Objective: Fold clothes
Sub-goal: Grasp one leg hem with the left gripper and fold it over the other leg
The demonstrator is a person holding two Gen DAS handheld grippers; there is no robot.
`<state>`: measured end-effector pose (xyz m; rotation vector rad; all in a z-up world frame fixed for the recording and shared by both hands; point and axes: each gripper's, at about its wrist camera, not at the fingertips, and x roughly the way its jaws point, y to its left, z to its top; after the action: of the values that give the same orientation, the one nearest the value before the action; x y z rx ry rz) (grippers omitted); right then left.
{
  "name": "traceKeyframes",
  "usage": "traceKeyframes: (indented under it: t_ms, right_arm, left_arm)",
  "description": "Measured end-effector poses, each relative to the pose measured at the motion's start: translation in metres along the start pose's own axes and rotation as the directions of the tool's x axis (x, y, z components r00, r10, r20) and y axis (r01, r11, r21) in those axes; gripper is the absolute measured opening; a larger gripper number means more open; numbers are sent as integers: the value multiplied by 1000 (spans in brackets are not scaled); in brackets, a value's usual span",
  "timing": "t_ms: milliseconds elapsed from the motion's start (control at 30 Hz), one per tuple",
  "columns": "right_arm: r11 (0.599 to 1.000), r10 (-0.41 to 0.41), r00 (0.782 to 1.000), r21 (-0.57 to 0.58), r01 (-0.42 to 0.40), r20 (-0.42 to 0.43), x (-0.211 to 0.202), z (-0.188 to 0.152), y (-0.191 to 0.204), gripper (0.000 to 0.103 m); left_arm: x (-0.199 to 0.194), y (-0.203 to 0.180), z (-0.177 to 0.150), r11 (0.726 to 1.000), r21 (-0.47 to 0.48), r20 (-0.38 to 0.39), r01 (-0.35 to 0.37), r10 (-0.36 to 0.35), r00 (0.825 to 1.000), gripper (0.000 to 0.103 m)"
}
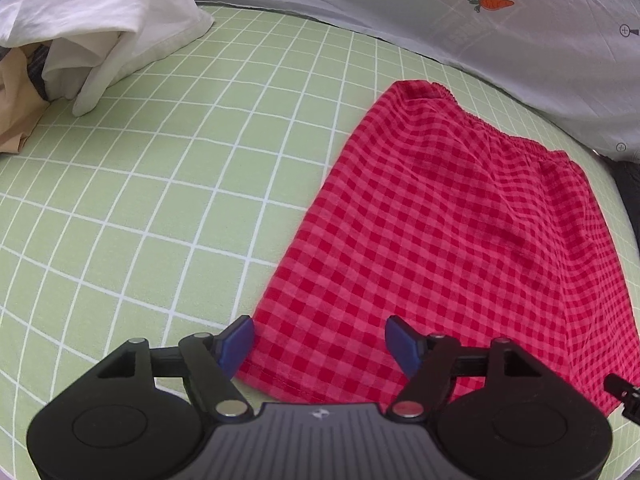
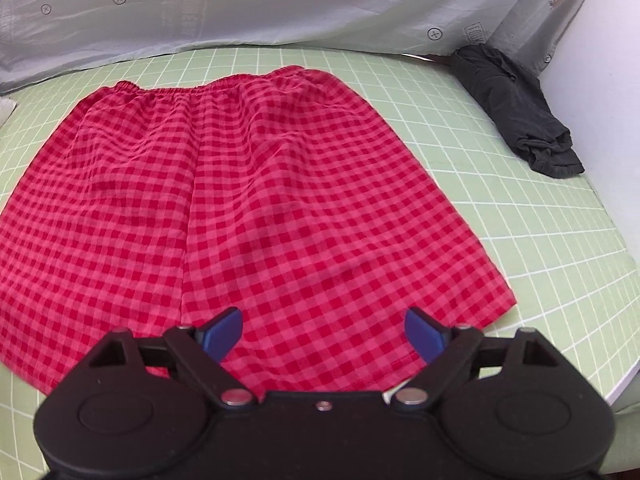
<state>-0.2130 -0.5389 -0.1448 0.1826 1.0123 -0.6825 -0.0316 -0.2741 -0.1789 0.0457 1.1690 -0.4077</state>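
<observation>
One pair of red checked shorts is lying flat on the green grid sheet of the bed, its gathered waistband pointing away from you and its two leg hems lying nearest your tools; you are holding two hand-held grippers over those hems. Your left hand-held gripper is hanging above the left leg's hem with its two blue pads spread wide and nothing between them; your right hand-held gripper is hanging above the right leg's hem, its two blue pads equally wide apart and gripping nothing. Beyond the waistband, one pale grey quilt printed with carrots is lying along the far side; one dark grey garment is sitting crumpled to the right, apart from the shorts; to the far left, one heap of white cloth is resting on a tan fabric, well apart from the shorts.
</observation>
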Motion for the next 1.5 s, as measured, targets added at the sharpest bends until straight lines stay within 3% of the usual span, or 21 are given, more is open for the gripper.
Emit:
traceKeyframes:
  t_ms: [167,367,433,500,533,600,767,933,1033,1133,1233,1300,1367,1500]
  right_arm:
    - [998,-2,999,70,-1,44,-10,4,-16,92]
    - [987,9,1000,161,-14,30,-5,-5,-54,92]
    - [984,16,1000,176,-21,27,1,-9,-69,92]
    - [986,29,999,162,-32,18,10,-13,-84,92]
    - [988,23,1000,151,-25,15,14,-15,-91,92]
    - [991,18,1000,135,-20,17,19,-18,-107,92]
    - [989,18,999,145,-24,38,34,-26,-158,92]
    - [972,45,999,229,-48,21,54,-25,-208,92]
    - [963,66,998,261,-67,14,64,-25,-225,92]
    - [957,88,996,278,-86,3,71,-25,-234,92]
    - [960,99,995,262,-98,10,72,-24,-236,92]
    - [965,100,995,241,-103,23,69,-23,-236,92]
    - [969,105,994,221,-110,36,66,-22,-234,92]
    - [977,135,988,159,-145,72,64,-14,-220,92]
  left_arm:
    - [1,10,-8,999,-36,13,-1,1,1000,73]
    - [0,15,-13,997,-77,41,-30,33,999,69]
    - [-1,10,-15,994,-65,60,-87,91,994,51]
    - [-2,4,-18,985,-61,73,-161,165,984,13]
    - [-2,4,-18,982,-88,68,-166,173,983,8]
    - [-3,6,-18,979,-182,57,-88,100,993,3]
    - [-18,-35,-8,966,-257,118,-31,64,991,2]
    - [-34,-128,4,971,-211,202,116,-73,977,2]
    - [-26,-195,-3,966,-157,179,206,-177,968,2]
    - [0,-262,-24,957,-102,78,273,-266,961,3]
    - [16,-298,-54,972,-35,-11,233,-233,972,11]
    - [23,-315,-72,980,7,-51,200,-199,979,28]
    - [22,-319,-86,992,32,-53,125,-124,991,37]
    - [19,-312,-99,999,42,-36,35,-34,999,41]
